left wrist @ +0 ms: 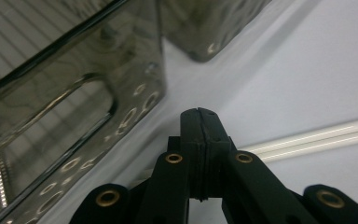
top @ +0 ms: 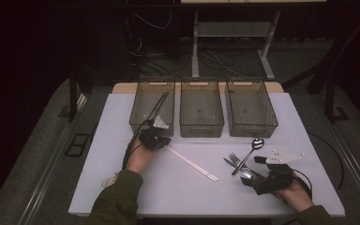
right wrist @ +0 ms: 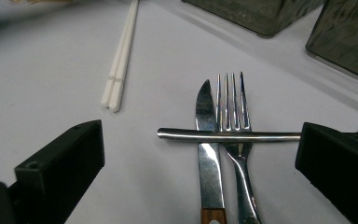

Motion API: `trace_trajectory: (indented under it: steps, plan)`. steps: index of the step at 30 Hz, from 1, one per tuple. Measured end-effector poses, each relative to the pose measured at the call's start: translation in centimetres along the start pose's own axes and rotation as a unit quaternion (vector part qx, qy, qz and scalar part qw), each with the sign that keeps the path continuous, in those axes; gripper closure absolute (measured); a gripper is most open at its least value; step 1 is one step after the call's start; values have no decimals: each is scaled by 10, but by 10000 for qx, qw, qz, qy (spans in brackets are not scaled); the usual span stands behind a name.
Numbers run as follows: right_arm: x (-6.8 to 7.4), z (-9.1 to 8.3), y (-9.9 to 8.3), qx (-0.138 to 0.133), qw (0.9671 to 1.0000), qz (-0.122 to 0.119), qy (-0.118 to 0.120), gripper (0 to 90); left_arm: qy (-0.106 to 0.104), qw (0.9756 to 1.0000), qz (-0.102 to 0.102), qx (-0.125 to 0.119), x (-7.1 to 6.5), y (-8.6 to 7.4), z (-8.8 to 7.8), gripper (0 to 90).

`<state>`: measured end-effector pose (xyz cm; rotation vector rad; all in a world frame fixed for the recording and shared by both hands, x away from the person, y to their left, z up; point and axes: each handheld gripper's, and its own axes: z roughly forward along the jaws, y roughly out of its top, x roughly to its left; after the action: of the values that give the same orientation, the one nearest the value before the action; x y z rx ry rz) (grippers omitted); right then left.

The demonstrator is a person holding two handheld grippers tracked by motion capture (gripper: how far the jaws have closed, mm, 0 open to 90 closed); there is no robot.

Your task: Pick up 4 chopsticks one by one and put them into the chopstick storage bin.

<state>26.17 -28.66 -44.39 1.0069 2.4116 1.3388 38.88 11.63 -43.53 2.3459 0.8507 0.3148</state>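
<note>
My left gripper is shut with nothing between its jaws, close to the front wall of the left smoked bin. In the left gripper view the closed tips sit above the white table, with the bin wall to the left. A pair of white chopsticks lies just right of it. My right gripper stands open near the table's front right. Ahead of its jaws lie a knife and a fork, with a spoon handle across both.
Three smoked bins stand in a row at the back; the middle bin and the right bin. A dark pair of chopsticks leans in the left bin. A small pale object lies near the table's left front edge.
</note>
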Motion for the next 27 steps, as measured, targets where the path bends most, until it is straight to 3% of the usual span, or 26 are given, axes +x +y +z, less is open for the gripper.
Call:
trace_trajectory:
  steps: [7,27]
  plan:
    - [0,0,0,6,10000,9,4,14,59,9998,-137,100,6,-3,1,894]
    - [0,-1,0,-5,10000,17,4,14,-73,9994,-98,316,-3,-12,-10,893]
